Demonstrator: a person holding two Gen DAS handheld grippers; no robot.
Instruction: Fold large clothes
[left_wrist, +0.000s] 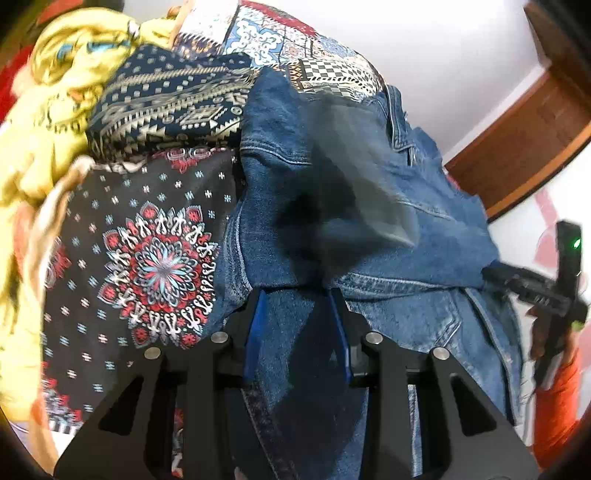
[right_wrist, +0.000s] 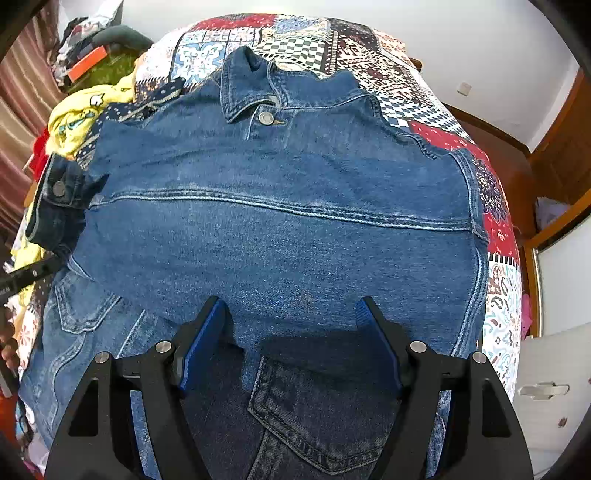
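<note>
A: Where does the jacket (right_wrist: 280, 229) lie?
B: Spread across the bed (right_wrist: 502, 295), collar (right_wrist: 251, 92) at the far side.
A: And the other clothes (right_wrist: 77, 114)?
B: Piled left of it.

A home bedroom: a bed (right_wrist: 436, 122) under a patchwork quilt fills the middle, clothes heaped (right_wrist: 85, 110) at upper left, wooden door frame (right_wrist: 554, 155) at right.

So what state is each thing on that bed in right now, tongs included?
Denim jacket: lying on the bed, collar buttoned, partly folded over itself.
Jacket cuff: buttoned, bunched at the jacket's side.
Navy patterned cloth: folded.
Yellow garment: crumpled in a heap.
Left tongs: part open, denim between the fingers.
Right tongs: open above the denim.
</note>
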